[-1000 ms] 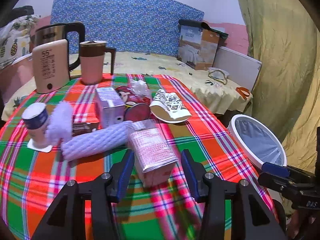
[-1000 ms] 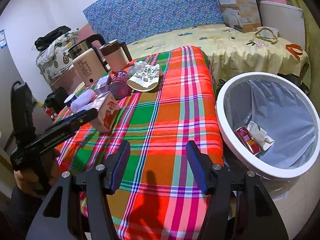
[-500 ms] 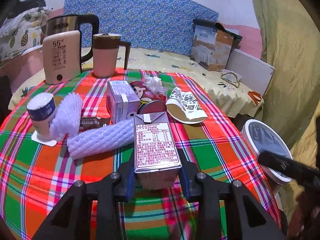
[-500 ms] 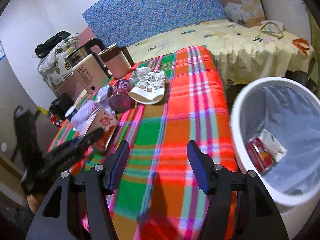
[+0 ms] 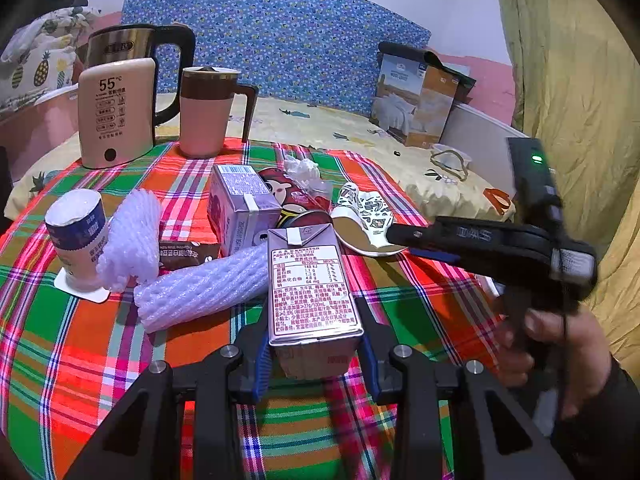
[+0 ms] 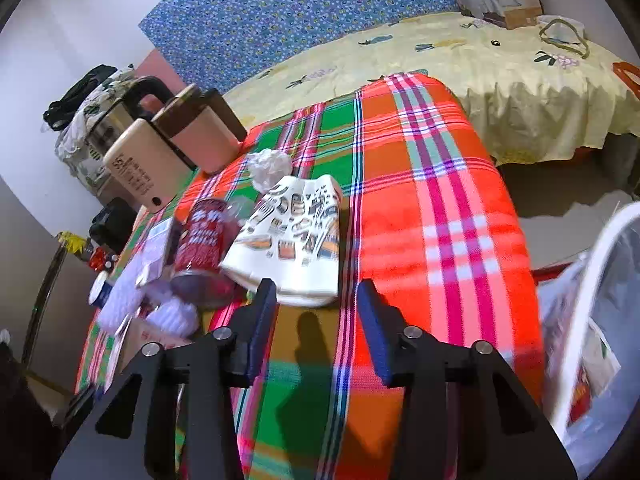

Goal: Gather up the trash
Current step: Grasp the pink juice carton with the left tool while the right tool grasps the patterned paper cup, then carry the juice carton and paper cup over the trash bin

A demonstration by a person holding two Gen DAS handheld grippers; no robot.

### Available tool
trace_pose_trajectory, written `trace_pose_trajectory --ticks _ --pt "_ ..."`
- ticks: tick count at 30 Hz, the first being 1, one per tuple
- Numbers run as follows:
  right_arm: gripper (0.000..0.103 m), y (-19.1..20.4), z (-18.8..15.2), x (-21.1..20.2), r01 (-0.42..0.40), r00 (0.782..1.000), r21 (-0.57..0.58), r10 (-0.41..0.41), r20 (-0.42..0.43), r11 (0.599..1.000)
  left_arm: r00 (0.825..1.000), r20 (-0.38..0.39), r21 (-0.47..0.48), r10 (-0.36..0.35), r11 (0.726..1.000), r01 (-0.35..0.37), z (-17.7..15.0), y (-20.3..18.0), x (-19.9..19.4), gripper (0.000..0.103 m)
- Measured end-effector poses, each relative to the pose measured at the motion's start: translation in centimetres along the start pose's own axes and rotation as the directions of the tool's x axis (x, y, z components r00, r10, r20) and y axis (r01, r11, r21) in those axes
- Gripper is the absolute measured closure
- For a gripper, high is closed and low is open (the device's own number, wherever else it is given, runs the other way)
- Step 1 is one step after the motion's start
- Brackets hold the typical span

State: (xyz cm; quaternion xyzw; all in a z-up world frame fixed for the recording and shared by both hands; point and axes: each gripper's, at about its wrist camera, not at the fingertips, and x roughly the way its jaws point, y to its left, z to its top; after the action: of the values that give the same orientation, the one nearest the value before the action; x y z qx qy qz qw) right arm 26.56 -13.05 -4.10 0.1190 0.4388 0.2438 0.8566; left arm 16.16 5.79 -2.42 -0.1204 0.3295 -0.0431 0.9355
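Note:
My left gripper [image 5: 316, 356] is shut on a brown milk carton [image 5: 312, 292], its pads pressing both sides, on the plaid tablecloth [image 5: 420, 320]. A flattened patterned paper cup [image 6: 292, 236] lies on the cloth just ahead of my right gripper [image 6: 316, 312]. That gripper's jaws are closing, and the cup's near edge sits between the fingertips without being pinched. In the left wrist view the right gripper [image 5: 400, 236] reaches in from the right to the paper cup [image 5: 364, 216]. A white bin [image 6: 592, 280] with a liner and some trash stands at the right.
Behind the carton lie a foam net sleeve [image 5: 200, 288], a second sleeve [image 5: 132, 232], a yogurt cup [image 5: 78, 232], a purple carton [image 5: 240, 204], a red can [image 5: 292, 196] and crumpled tissue [image 5: 306, 170]. A kettle [image 5: 116, 112] and pink mug [image 5: 208, 112] stand at the back. A bed lies beyond.
The left gripper closed on the milk carton. The right gripper swung left from the bin to the flattened paper cup, and its jaws narrowed.

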Motion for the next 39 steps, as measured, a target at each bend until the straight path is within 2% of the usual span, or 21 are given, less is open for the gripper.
trace_pose_trajectory --ticks 2,3,10,22,39 --pt "0.071 -0.2 0.1 0.4 -0.003 1.0 0.009 0.003 -0.012 1.0 1.0 -0.009 -0.01 -0.009 1.0 0.009 0.0 0.2 0.2 0.067" --pt "0.08 -0.2 0.2 0.6 -0.008 1.0 0.017 0.008 -0.022 1.0 1.0 -0.014 -0.015 -0.013 1.0 0.013 0.0 0.4 0.3 0.067" --pt "0.091 -0.1 -0.3 -1.2 0.014 1.0 0.014 -0.014 0.013 1.0 1.0 -0.014 -0.004 0.003 1.0 -0.003 -0.1 0.2 0.2 0.067" --pt "0.091 -1.1 -4.6 -7.5 0.027 0.998 0.015 -0.028 0.061 1.0 1.0 -0.006 0.033 0.024 0.999 -0.024 -1.2 -2.1 -1.7 0.067" --pt "0.091 -1.9 -6.7 -12.5 0.036 0.99 0.019 -0.038 0.138 0.999 1.0 -0.02 0.095 0.001 0.995 0.001 -2.7 -7.2 -4.8 0.067"
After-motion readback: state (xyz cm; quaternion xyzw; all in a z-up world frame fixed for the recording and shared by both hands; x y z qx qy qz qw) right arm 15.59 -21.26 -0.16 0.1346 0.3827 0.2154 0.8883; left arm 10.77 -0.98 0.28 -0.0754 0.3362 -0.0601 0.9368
